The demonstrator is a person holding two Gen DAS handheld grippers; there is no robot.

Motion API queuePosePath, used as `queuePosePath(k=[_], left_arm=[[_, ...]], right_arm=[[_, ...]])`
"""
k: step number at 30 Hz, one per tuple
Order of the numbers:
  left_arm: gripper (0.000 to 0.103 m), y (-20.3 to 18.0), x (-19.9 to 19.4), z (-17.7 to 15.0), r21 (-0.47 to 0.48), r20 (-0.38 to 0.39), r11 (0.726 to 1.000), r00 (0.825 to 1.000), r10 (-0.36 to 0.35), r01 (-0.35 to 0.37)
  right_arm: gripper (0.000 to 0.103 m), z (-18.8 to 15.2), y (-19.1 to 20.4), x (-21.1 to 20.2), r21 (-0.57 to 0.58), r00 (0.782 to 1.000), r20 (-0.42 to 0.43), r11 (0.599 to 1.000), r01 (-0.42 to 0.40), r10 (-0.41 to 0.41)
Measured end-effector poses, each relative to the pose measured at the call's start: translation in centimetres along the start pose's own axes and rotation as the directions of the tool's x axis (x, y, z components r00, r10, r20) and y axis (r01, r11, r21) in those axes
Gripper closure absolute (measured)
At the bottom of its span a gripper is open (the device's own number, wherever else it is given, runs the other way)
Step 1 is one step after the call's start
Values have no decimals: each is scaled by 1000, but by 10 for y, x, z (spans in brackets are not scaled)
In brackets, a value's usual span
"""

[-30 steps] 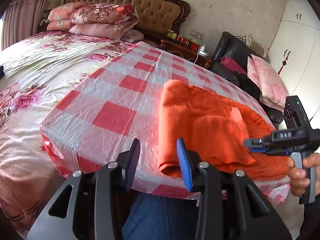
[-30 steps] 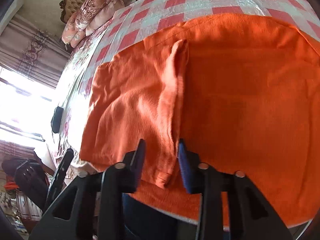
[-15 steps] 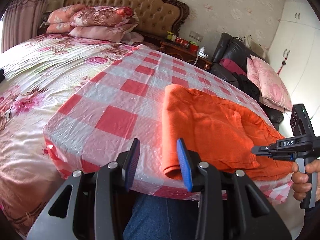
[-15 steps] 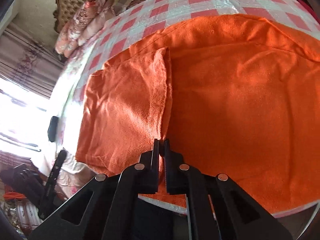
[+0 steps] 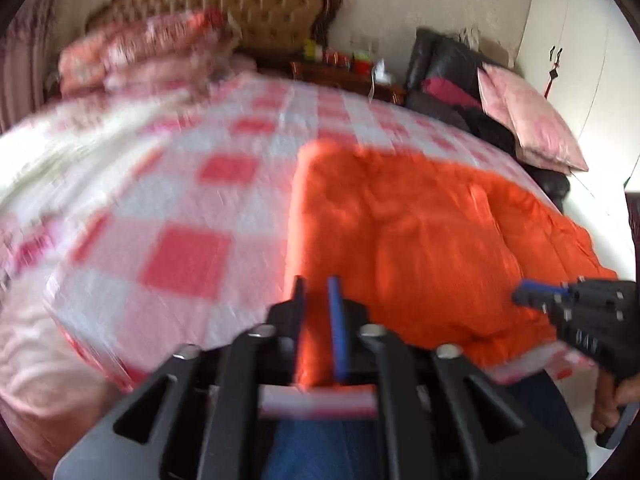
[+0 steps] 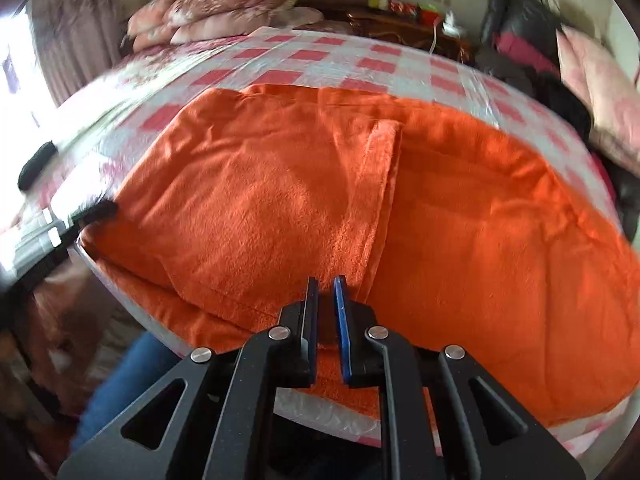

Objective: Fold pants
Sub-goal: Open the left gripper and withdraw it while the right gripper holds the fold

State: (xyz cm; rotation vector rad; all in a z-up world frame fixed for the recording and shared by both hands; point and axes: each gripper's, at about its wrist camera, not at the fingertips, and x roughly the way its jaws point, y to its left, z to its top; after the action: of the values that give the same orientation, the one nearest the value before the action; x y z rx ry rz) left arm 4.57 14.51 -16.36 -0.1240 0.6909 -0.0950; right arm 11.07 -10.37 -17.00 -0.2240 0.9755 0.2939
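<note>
Orange pants [image 6: 280, 200]: lying folded on the red-and-white checked sheet [image 5: 188, 256] near the bed's near edge, reaching from the middle of that edge out to the right.
Pants' left fold [image 5: 316, 240]: running as a thick rolled edge away from the left gripper; the left wrist view is blurring here.
Left gripper [image 5: 318, 292]: sitting at the near left corner of the pants with its jaws partly apart; orange cloth is showing between them, but I cannot tell whether the pads are pressing on it.
Pants' top layer: ending in a hemmed edge [image 6: 388, 200] that is running down toward the right gripper.
Right gripper [image 6: 326, 292]: pointing down at the near edge of the pants; its jaws are opening from nearly shut, with a narrow gap showing and orange cloth lying under and behind that gap, not visibly pinched.
Right hand [image 5: 612, 404]: gripping the handle of the right gripper at the far right of the left wrist view.
Pink pillows [image 6: 208, 16]: lying stacked at the tufted headboard [image 5: 248, 4].
Person's blue trouser leg [image 5: 320, 448]: showing below the bed edge.
</note>
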Motion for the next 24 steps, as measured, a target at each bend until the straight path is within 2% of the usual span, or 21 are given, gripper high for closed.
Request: queuePosePath(k=[1, 4, 5, 6, 7, 8, 10, 14, 18, 21, 23, 24], left_arm=[[59, -1, 0, 8, 21, 29, 1000, 1000, -12, 12], [55, -5, 12, 43, 50, 12, 997, 998, -56, 56], [56, -8, 21, 56, 55, -22, 997, 998, -59, 61], [62, -11, 31, 66, 59, -39, 996, 997, -69, 71], [82, -15, 40, 73, 77, -50, 994, 996, -70, 73], [96, -24, 56, 81, 134, -81, 990, 996, -44, 54], [98, -33, 80, 87, 190, -122, 981, 992, -19, 42], [101, -19, 125, 88, 123, -218, 992, 976, 4, 23], [101, -14, 129, 95, 118, -248, 993, 969, 10, 20], [102, -18, 123, 96, 117, -219, 993, 976, 5, 22], [101, -20, 131, 92, 142, -243, 990, 969, 51, -17], [101, -18, 131, 92, 131, -228, 991, 973, 45, -15]], right_arm=[[90, -1, 2, 0, -11, 1000, 6, 1000, 13, -13], [90, -1, 5, 0, -16, 999, 13, 999, 29, -29], [90, -1, 5, 0, -12, 999, 12, 999, 29, -29], [90, -1, 4, 0, -6, 1000, 10, 1000, 27, -27], [90, -1, 5, 0, -2, 1000, 10, 1000, 27, -27], [90, -1, 5, -1, 0, 1000, 10, 1000, 29, -29], [90, -2, 7, -2, -7, 999, 13, 999, 37, -37], [89, -2, 8, -2, -10, 999, 16, 999, 40, -40], [89, -2, 3, -2, 7, 1000, 15, 1000, 13, -13], [89, -2, 3, -2, 9, 1000, 9, 1000, 10, -10], [89, -2, 2, -2, 12, 1000, 8, 1000, 3, -3], [89, -1, 2, -2, 13, 1000, 1, 1000, -1, 1]])
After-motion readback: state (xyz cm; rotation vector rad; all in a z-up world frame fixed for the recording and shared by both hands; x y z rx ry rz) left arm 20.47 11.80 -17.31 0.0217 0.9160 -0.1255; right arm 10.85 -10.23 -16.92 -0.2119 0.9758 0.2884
